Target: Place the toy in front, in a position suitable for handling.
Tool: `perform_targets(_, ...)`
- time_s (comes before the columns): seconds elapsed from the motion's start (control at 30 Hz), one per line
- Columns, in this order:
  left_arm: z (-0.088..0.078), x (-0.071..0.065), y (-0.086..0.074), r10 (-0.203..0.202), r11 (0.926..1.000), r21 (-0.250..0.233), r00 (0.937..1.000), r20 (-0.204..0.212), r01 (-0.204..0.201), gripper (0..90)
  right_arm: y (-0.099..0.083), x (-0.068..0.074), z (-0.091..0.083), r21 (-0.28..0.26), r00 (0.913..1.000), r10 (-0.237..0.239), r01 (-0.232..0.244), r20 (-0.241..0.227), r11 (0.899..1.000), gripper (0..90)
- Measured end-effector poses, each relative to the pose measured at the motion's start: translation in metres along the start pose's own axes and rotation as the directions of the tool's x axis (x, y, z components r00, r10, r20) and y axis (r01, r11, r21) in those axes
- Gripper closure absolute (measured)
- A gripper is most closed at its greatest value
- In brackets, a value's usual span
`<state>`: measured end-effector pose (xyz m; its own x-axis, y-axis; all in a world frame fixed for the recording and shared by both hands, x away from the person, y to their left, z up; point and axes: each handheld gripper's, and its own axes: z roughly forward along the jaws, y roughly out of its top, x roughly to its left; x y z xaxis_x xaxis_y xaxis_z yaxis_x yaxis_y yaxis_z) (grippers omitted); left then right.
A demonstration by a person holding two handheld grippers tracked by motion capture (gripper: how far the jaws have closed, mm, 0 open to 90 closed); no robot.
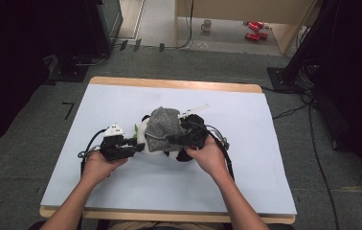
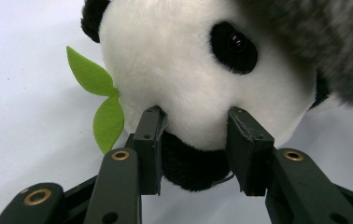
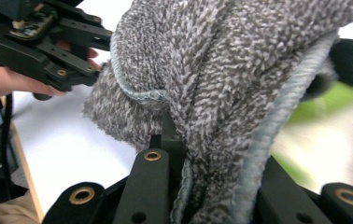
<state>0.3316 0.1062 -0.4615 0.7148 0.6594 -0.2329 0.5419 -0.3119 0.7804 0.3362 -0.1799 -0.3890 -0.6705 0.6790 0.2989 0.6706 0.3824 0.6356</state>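
A black-and-white panda plush [image 1: 146,139] lies in the middle of the white table cover [image 1: 121,98], with a grey terry cloth [image 1: 163,123] draped over its top. My left gripper [image 1: 137,146] comes in from the left. In the left gripper view its jaws [image 2: 198,149] squeeze the panda [image 2: 184,79] low on its face, over a black patch, next to a green felt leaf [image 2: 103,109]. My right gripper [image 1: 173,139] is shut on the cloth's hemmed edge [image 3: 221,93]. In the right gripper view the folds cover most of both jaws [image 3: 212,161], and the left gripper [image 3: 48,46] is at upper left.
The table's wooden rim [image 1: 169,85] frames the white cover. On the floor beyond stand a mug [image 1: 207,25] and red objects [image 1: 254,29]. Cables [image 1: 313,143] run along the right side, and dark equipment stands at both back corners.
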Motion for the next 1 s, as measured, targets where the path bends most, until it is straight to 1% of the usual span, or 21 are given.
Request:
perform_targets(0.13, 0.000, 0.001, 0.002, 0.007, 0.9999, 0.011, 1.0000, 0.004, -0.008, 59.8, -0.009, -0.020, -0.016, -0.029, 0.9976, 0.044, -0.042, 0.054, 0.999, 79.6)
perform_targets(0.23, 0.000, 0.003, 0.001, 0.007, 0.9999, 0.015, 0.9999, 0.012, -0.007, 59.8, -0.017, -0.035, -0.027, -0.064, 0.9875, 0.077, -0.069, 0.138, 0.996, 79.7)
perform_targets(0.27, 0.000, 0.004, 0.002, 0.003, 0.9999, 0.015, 0.9999, 0.014, -0.003, 59.8, -0.022, -0.043, -0.033, -0.084, 0.9844, 0.115, -0.104, 0.133, 0.991, 79.8)
perform_targets(0.37, 0.001, 0.004, 0.002, 0.004, 0.9999, 0.016, 0.9999, 0.014, -0.004, 59.7, -0.023, -0.045, -0.041, -0.099, 0.9857, 0.115, -0.103, 0.123, 0.990, 79.8)
perform_targets(0.4, 0.001, 0.004, 0.002, 0.006, 0.9999, 0.016, 0.9999, 0.013, -0.006, 59.4, -0.022, -0.044, -0.049, -0.124, 0.9878, 0.126, -0.114, 0.092, 0.986, 79.8)
perform_targets(0.43, 0.001, 0.004, 0.002, 0.006, 0.9999, 0.016, 0.9999, 0.013, -0.006, 58.9, -0.022, -0.044, -0.049, -0.124, 0.9878, 0.126, -0.114, 0.092, 0.986, 79.8)
perform_targets(0.47, 0.001, 0.004, 0.001, 0.011, 0.9999, 0.006, 0.9999, 0.012, -0.011, 58.9, -0.022, -0.044, -0.054, -0.144, 0.9896, 0.132, -0.123, 0.057, 0.982, 79.8)
perform_targets(0.5, 0.001, 0.004, -0.001, 0.010, 0.9999, -0.002, 0.9999, 0.012, -0.010, 58.3, -0.021, -0.040, -0.063, -0.175, 0.9893, 0.144, -0.146, -0.023, 0.974, 79.8)
perform_targets(0.53, 0.001, 0.004, -0.001, 0.010, 0.9999, -0.002, 0.9999, 0.012, -0.010, 58.2, -0.021, -0.040, -0.063, -0.175, 0.9893, 0.144, -0.146, -0.023, 0.974, 79.8)
perform_targets(0.57, 0.001, 0.004, -0.001, 0.009, 1.0000, -0.004, 0.9999, 0.013, -0.009, 58.2, -0.021, -0.039, -0.065, -0.180, 0.9870, 0.150, -0.158, -0.057, 0.971, 79.7)
perform_targets(0.63, 0.001, 0.003, -0.002, 0.009, 0.9999, -0.006, 0.9999, 0.009, -0.009, 58.2, -0.024, -0.029, -0.069, -0.177, 0.9712, 0.155, -0.187, -0.182, 0.966, 79.6)
perform_targets(0.67, 0.001, 0.003, -0.003, 0.010, 0.9999, -0.007, 0.9999, 0.007, -0.010, 58.2, -0.024, -0.029, -0.069, -0.177, 0.9712, 0.155, -0.187, -0.182, 0.966, 79.6)
perform_targets(0.7, 0.001, 0.002, -0.003, 0.007, 0.9999, -0.009, 1.0000, 0.005, -0.007, 58.1, -0.025, -0.026, -0.068, -0.167, 0.9695, 0.141, -0.175, -0.200, 0.970, 79.5)
perform_targets(0.73, 0.001, 0.002, -0.004, 0.007, 0.9999, -0.013, 1.0000, 0.004, -0.007, 58.1, -0.029, -0.020, -0.062, -0.142, 0.9590, 0.130, -0.170, -0.252, 0.975, 79.2)
perform_targets(0.77, 0.001, 0.002, -0.004, 0.007, 0.9999, -0.013, 1.0000, 0.004, -0.007, 58.0, -0.029, -0.020, -0.062, -0.142, 0.9590, 0.130, -0.170, -0.252, 0.975, 79.2)
perform_targets(0.8, 0.001, 0.002, -0.004, 0.004, 0.9998, -0.017, 1.0000, 0.004, -0.004, 58.0, -0.030, -0.020, -0.053, -0.110, 0.9571, 0.116, -0.150, -0.266, 0.983, 79.3)
perform_targets(0.83, 0.001, 0.002, -0.004, 0.004, 0.9998, -0.017, 1.0000, 0.004, -0.004, 57.9, -0.030, -0.020, -0.053, -0.110, 0.9571, 0.116, -0.150, -0.266, 0.983, 79.3)
perform_targets(0.9, 0.001, 0.002, -0.005, 0.004, 0.9998, -0.020, 1.0000, 0.000, -0.004, 57.9, -0.032, -0.023, -0.041, -0.058, 0.9655, 0.115, -0.131, -0.234, 0.990, 79.5)
perform_targets(0.93, 0.001, 0.001, -0.006, 0.014, 0.9998, -0.017, 0.9999, -0.003, -0.014, 57.9, -0.034, -0.025, -0.037, -0.041, 0.9656, 0.122, -0.135, -0.230, 0.990, 79.6)
perform_targets(0.97, 0.001, 0.001, -0.007, 0.013, 0.9997, -0.023, 0.9999, -0.007, -0.014, 57.8, -0.035, -0.029, -0.033, -0.032, 0.9596, 0.137, -0.149, -0.246, 0.988, 79.6)
perform_targets(1.0, 0.001, 0.000, -0.007, 0.008, 0.9997, -0.024, 0.9999, -0.008, -0.009, 57.7, -0.035, -0.031, -0.032, -0.035, 0.9595, 0.135, -0.148, -0.247, 0.988, 79.6)
